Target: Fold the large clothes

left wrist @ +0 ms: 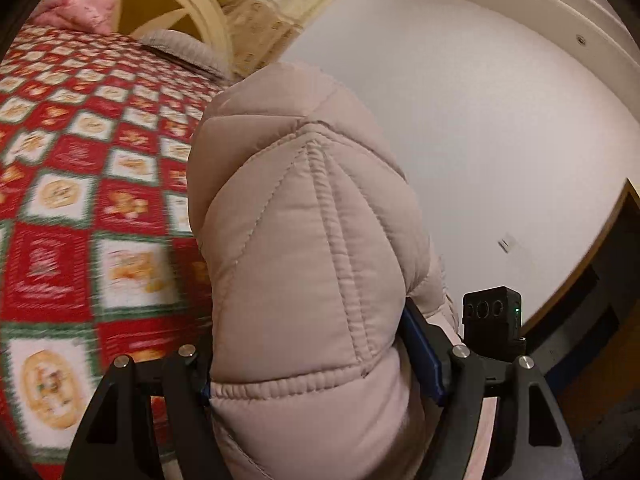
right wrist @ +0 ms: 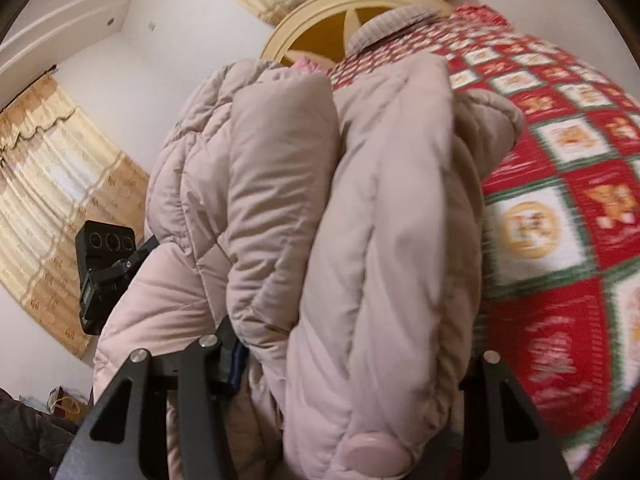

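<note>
We hold one puffy pink coat point(left wrist: 304, 248) up beside the bed point(left wrist: 72, 184), bunched between both tools. Our left gripper point(left wrist: 320, 376) and right gripper point(right wrist: 348, 368) each pinch a thick wad of it. It looks soft, bulky, light and slick, so we judge that quilted seams and hems give the surest hold. One coat, two grippers.

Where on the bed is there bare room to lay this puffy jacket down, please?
The red patchwork quilt lies bare from the jacket out toward the grey pillow and the pink bundle by the headboard. It is crowded at both tools, where bunched padding fills the view.
</note>
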Demonstrator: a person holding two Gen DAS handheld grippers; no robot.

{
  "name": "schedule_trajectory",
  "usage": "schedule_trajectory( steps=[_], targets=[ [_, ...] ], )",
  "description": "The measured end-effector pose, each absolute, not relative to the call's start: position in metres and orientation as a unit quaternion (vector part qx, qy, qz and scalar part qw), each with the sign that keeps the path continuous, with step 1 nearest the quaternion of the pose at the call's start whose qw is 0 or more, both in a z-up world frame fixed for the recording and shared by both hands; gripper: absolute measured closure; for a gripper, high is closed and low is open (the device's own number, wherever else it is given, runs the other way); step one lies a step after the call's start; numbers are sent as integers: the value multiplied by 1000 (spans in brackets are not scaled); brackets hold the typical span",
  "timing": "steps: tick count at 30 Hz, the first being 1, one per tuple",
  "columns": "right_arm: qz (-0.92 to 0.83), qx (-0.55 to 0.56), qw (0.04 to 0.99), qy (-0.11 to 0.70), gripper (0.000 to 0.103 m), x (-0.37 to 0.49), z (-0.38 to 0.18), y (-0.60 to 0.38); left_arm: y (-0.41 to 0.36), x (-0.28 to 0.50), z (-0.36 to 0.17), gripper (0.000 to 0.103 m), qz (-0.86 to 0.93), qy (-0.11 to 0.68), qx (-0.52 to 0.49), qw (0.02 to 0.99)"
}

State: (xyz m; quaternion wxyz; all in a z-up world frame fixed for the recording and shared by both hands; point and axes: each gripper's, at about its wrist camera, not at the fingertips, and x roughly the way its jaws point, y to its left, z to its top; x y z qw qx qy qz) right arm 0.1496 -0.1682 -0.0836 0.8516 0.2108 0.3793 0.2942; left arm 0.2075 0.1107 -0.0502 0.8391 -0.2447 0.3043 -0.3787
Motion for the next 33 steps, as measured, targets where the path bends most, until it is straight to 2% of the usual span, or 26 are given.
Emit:
schedule_trajectory(
  steps=[18,28,33],
  targets=[
    [192,204,903,325,48,128,-45,-261,-5,250,-28,29,-459,310,-211,806],
    [107,147,921,344,50,174,-33,-328,-96,310,-59,29,-441,350,-228,794],
    [91,116,915,375,50,214,-55,-355,-126,325,-81,29,-401,382,-212,805]
  ],
)
